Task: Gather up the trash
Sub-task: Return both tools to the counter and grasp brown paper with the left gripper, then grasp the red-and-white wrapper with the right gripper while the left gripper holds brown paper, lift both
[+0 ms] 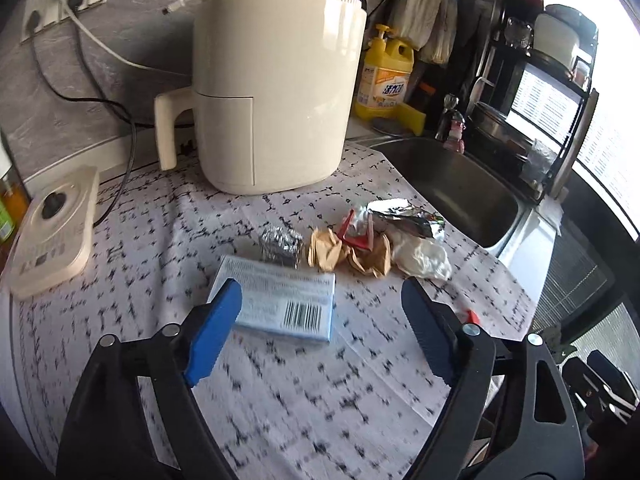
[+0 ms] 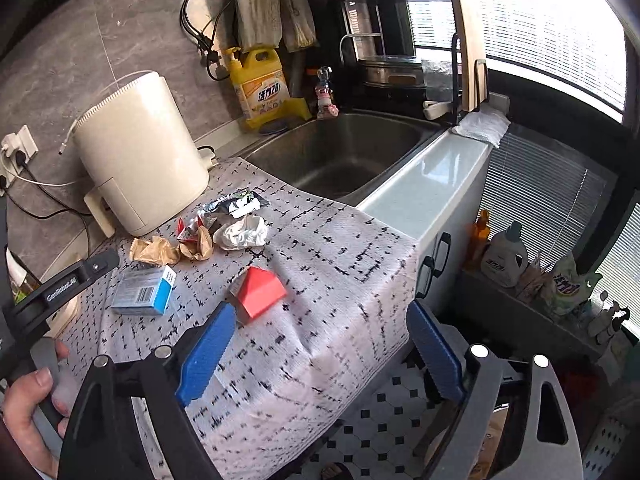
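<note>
Trash lies on the patterned cloth (image 1: 280,380). A light blue box (image 1: 280,304) with a barcode sits just ahead of my left gripper (image 1: 319,285), which is open and empty. Behind the box are a foil ball (image 1: 280,246), two brown paper crumples (image 1: 324,254), a red-white wrapper (image 1: 354,232), a silver foil wrapper (image 1: 404,218) and a white tissue wad (image 1: 422,258). My right gripper (image 2: 320,310) is open and empty above the cloth's edge, just short of a red house-shaped box (image 2: 260,292). In this view the blue box (image 2: 144,292) lies left of the red box.
A cream air fryer (image 1: 276,92) stands behind the trash, a steel sink (image 1: 452,184) to the right, a yellow detergent bottle (image 1: 384,76) by the wall. A white flat device (image 1: 52,228) sits at left. A hand (image 2: 28,400) holds the left gripper's handle. Tiled floor (image 2: 380,420) lies below the counter edge.
</note>
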Tool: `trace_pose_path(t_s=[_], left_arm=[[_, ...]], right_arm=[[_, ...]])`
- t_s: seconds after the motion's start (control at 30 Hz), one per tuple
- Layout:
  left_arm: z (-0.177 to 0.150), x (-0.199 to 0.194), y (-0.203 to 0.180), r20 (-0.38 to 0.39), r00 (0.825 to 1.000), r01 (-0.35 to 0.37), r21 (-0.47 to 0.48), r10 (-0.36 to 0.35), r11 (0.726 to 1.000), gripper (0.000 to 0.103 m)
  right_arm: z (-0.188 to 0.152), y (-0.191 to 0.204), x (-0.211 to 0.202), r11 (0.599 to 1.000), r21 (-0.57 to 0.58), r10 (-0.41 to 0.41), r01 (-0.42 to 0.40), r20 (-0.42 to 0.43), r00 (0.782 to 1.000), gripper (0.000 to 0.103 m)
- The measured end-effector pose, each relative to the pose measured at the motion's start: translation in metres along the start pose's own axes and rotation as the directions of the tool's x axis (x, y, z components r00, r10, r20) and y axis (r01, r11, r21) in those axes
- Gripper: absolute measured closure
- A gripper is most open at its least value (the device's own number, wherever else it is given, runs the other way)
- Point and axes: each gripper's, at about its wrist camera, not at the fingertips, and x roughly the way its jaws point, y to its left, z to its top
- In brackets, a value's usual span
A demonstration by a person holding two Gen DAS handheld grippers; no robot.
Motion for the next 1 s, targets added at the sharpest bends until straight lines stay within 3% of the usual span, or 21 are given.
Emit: trace_pose_path(t_s=[0.17, 0.4, 0.53, 0.6, 0.7, 1.0], left_arm=[[0.013, 0.026, 0.003, -0.024, 0.999, 0.022, 0.025, -0.022, 0.999, 0.023], [0.021, 0.054, 0.003, -0.058, 0.998, 0.041, 0.035, -0.039, 0.999, 0.032], [0.021, 0.069, 0.005, -0.087, 0.995, 0.046, 0.040, -0.043, 0.998, 0.055], [0.019, 0.073, 0.007, -0.108, 0.993, 0.051, 0.032, -0.048, 0.998, 0.082], [0.018, 0.068, 0.009, -0.092, 0.995, 0.039, 0.049, -0.034, 0.998, 0.094], [0.025, 0.036, 0.043, -0.021, 1.000, -0.019, 0.001, 0.019, 1.000, 0.098]], right_arm=[[0.004, 0.008, 0.013, 1.000, 0.000, -0.031, 0.031, -0.019, 0.999, 0.018], [0.006, 0.013, 0.029, 0.999, 0.009, -0.046, 0.047, -0.061, 0.997, 0.017], [0.006, 0.016, 0.033, 0.999, 0.008, -0.047, 0.047, -0.070, 0.996, 0.017], [0.006, 0.018, 0.036, 0.999, 0.008, -0.041, 0.042, -0.074, 0.996, 0.017], [0.007, 0.023, 0.041, 1.000, -0.002, -0.027, 0.027, -0.081, 0.996, 0.017], [0.006, 0.049, 0.060, 0.999, -0.045, 0.016, -0.020, -0.102, 0.995, 0.018]])
